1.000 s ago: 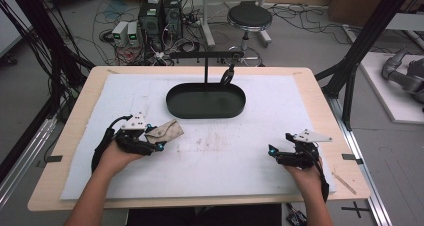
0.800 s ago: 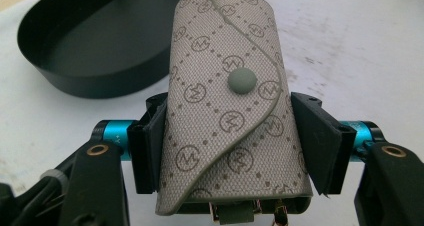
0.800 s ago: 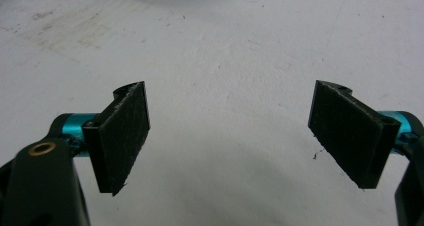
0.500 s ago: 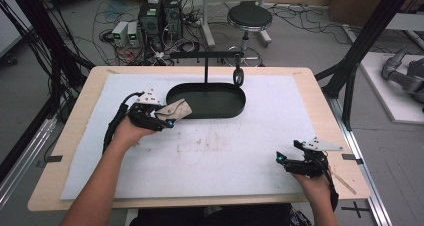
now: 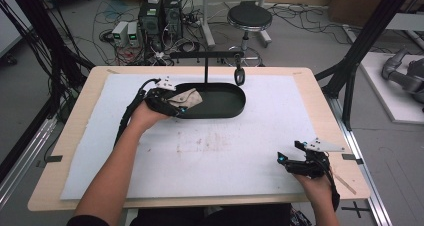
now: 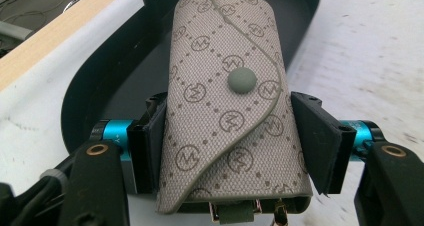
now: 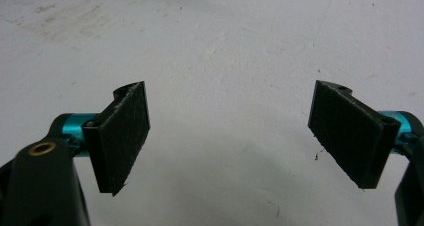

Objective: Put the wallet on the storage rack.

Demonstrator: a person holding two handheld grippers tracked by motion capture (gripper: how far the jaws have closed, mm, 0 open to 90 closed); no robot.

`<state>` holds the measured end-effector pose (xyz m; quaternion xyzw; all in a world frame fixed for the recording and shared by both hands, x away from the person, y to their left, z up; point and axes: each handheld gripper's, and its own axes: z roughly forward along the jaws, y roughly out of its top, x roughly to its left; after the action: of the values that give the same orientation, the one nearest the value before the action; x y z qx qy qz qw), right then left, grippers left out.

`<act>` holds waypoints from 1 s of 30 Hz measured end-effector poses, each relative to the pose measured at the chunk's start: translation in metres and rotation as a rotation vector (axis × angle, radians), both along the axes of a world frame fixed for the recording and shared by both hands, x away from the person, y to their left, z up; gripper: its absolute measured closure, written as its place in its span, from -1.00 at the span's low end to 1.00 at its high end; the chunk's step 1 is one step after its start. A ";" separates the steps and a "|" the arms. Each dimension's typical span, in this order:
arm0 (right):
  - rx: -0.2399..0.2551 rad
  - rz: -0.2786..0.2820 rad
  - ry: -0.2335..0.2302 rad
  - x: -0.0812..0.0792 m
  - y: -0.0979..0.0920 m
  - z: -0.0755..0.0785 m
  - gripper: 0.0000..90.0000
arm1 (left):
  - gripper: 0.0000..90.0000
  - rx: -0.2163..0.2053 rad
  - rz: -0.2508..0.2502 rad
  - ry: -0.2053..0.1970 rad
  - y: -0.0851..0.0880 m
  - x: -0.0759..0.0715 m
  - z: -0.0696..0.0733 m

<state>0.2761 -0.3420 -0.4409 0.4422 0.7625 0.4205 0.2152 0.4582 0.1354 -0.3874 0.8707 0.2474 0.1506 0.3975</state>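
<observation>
My left gripper clamps the patterned key pouch by its sides, over the black tray's left end. My right gripper gapes empty, well apart from the tray.

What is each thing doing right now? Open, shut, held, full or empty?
Left gripper: shut on the key pouch.
Key pouch: snapped closed, held over the tray's left end.
Black tray: nothing seen lying in it.
Right gripper: open, nothing between its jaws, over the white mat.
Hook on the stand: hanging bare.
</observation>
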 end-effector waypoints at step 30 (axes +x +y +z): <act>0.007 -0.001 -0.002 0.001 -0.003 -0.001 -0.62 | -0.20 0.072 -0.034 0.066 -0.072 0.063 -0.039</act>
<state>0.2772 -0.3447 -0.4414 0.4430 0.7604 0.4236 0.2146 0.5207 0.0630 -0.4260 0.8931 0.2400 0.1239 0.3598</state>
